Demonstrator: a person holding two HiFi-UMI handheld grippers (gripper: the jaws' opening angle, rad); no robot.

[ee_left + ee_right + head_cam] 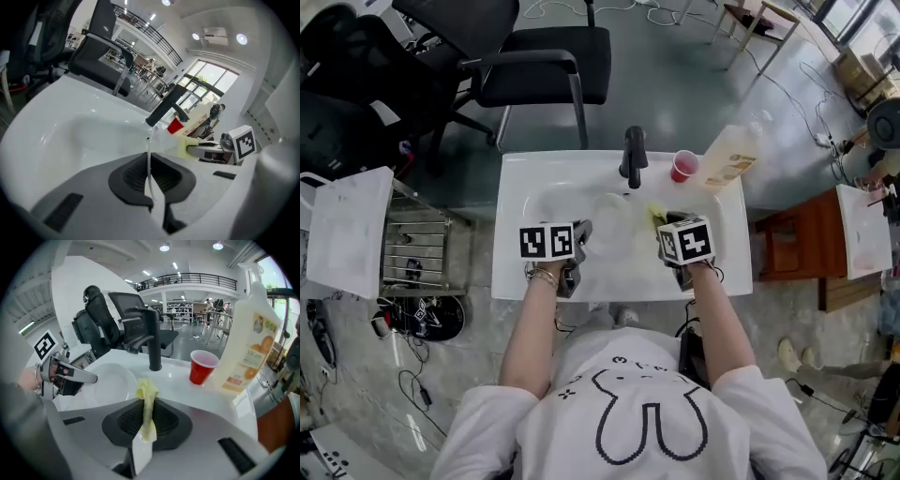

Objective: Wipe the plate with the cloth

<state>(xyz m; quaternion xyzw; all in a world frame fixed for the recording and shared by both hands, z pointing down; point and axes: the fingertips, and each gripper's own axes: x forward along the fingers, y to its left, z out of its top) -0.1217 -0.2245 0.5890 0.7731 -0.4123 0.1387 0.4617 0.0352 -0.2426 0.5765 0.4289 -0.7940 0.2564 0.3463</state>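
The left gripper (150,162) has its jaws pressed together on the rim of the white plate (110,383), which it holds tilted up over the basin of the sink (511,272). The right gripper (146,414) pinches a yellow cloth (147,393) between its jaws, and a tuft of cloth stands up past the tips. Plate and cloth sit at the centre of the head view, between the two marker cubes, with the cloth just beside the plate's right edge. I cannot tell whether they touch.

This looks like the start of the wiping step: both things are gripped and face each other, but no view shows the cloth laid flat on the plate. The next move calls for the right gripper to press the free tuft onto the plate's face and sweep across it. The left gripper has to keep its grip firm, since a thin rim could pivot under the push.

The right gripper view shows the plate's round face at left of centre. It also shows the black faucet (152,341), a red cup (202,366) and a large soap bottle (251,343) behind. The left gripper view shows the plate only edge-on, as a thin pale line between its jaws, with the cloth beyond it. Only the head view shows how the two grippers stand over the sink, and the black chair (544,66) behind it.
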